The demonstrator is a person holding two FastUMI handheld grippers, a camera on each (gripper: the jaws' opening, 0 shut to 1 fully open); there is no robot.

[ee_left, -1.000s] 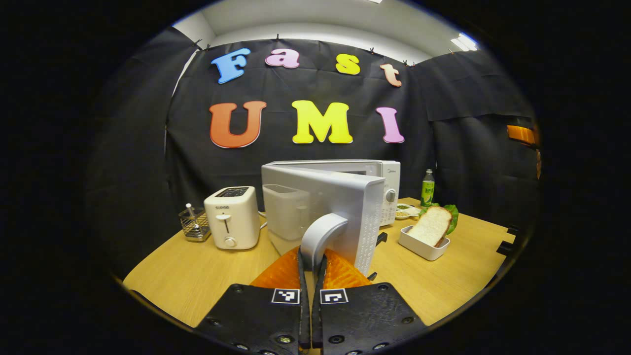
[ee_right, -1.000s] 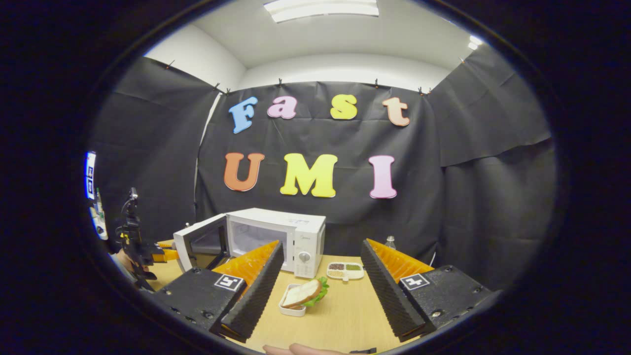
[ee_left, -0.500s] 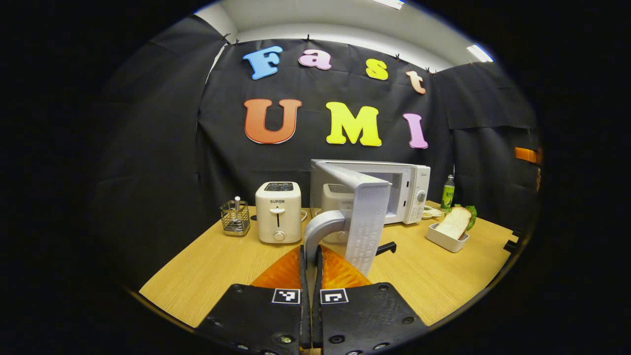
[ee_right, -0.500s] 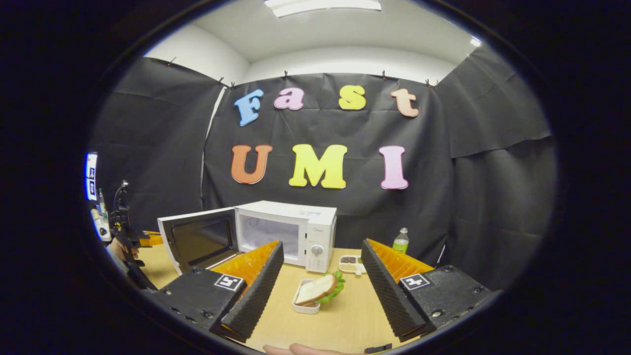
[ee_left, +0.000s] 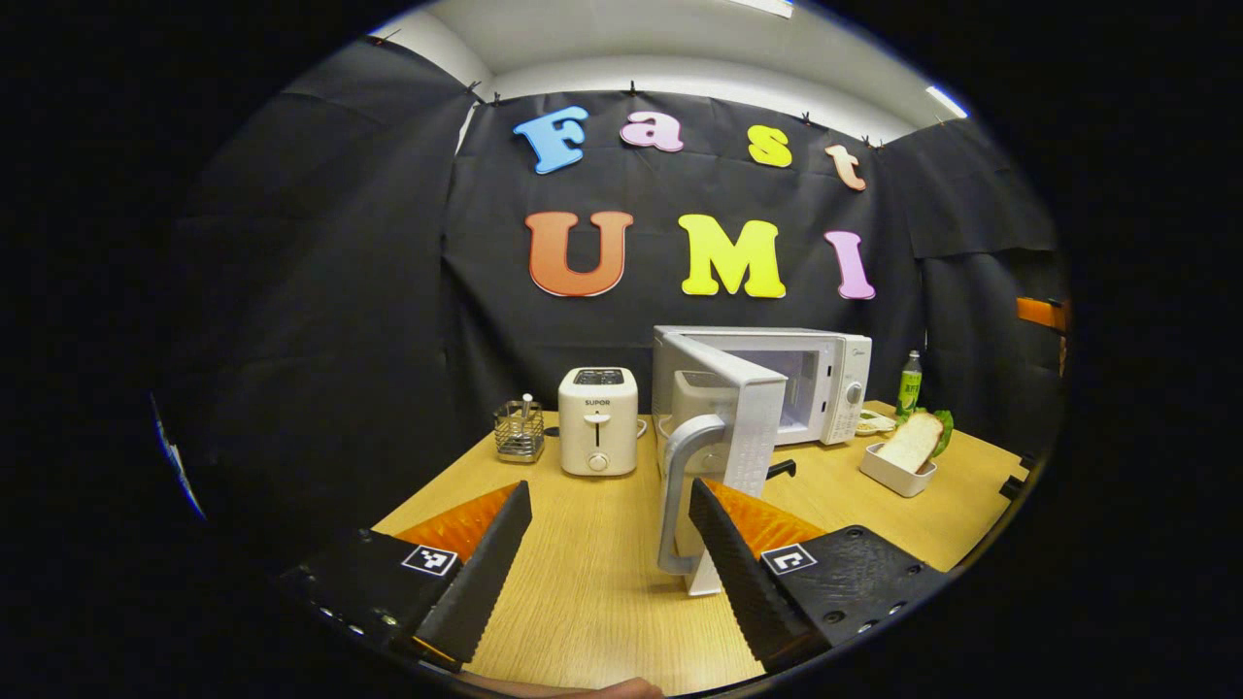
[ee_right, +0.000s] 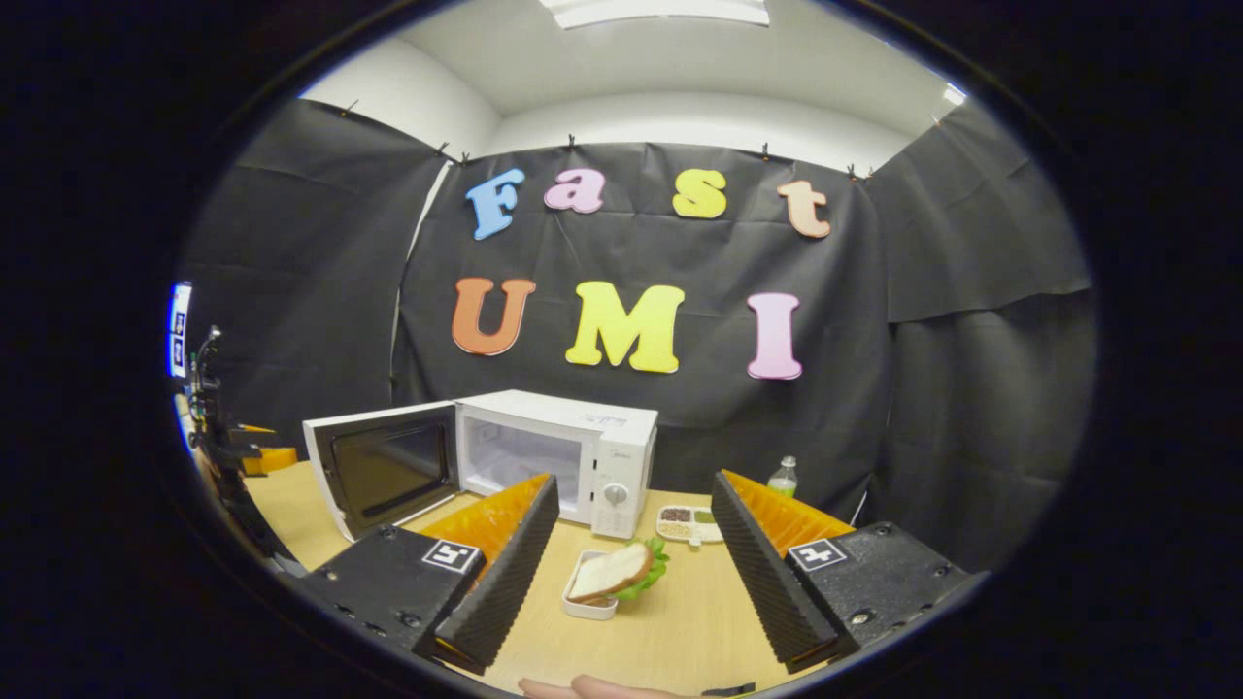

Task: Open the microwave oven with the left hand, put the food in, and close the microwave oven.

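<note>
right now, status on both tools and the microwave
Left tool open, off the door handle. Right tool open, empty. Microwave door wide open; sandwich in its dish on the table. Nothing blocking.

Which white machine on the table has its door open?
The microwave oven. Its door is swung wide, showing the inside. The toaster beside it has no door, only slots on top.

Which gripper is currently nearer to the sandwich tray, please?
Right. The right gripper hovers open just before the sandwich tray; the left gripper sits by the door handle.
</note>
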